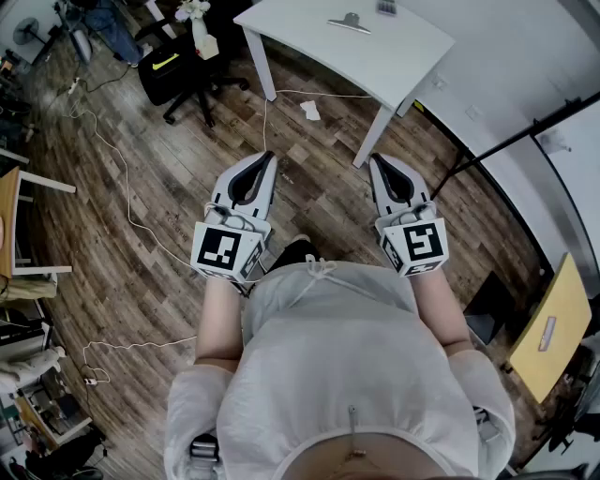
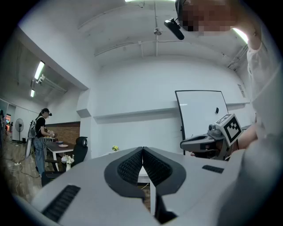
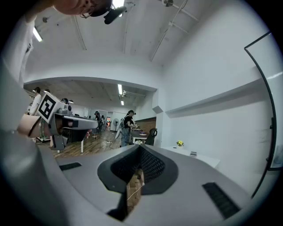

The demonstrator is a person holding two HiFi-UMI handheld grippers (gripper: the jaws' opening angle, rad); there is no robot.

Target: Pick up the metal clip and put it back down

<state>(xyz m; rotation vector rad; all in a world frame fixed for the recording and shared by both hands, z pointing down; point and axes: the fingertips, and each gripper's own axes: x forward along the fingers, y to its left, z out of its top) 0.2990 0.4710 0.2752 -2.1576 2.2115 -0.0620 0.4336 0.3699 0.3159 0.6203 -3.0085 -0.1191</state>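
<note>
The metal clip (image 1: 349,22) lies flat on the white table (image 1: 394,56) at the far end of the head view, well ahead of both grippers. I hold my left gripper (image 1: 268,157) and right gripper (image 1: 374,158) side by side at waist height over the wooden floor, both pointing toward the table. Each has its jaws pressed together with nothing between them. The left gripper view shows its tips (image 2: 143,149) meeting, with the right gripper (image 2: 208,143) off to the side. In the right gripper view the tips (image 3: 139,147) also meet.
A small dark object (image 1: 385,7) sits on the table's far edge. A black chair and bag (image 1: 173,66) stand at the left of the table. A white cable (image 1: 122,178) trails over the floor. A whiteboard stand (image 1: 506,141) is at the right. People stand in the background (image 3: 127,126).
</note>
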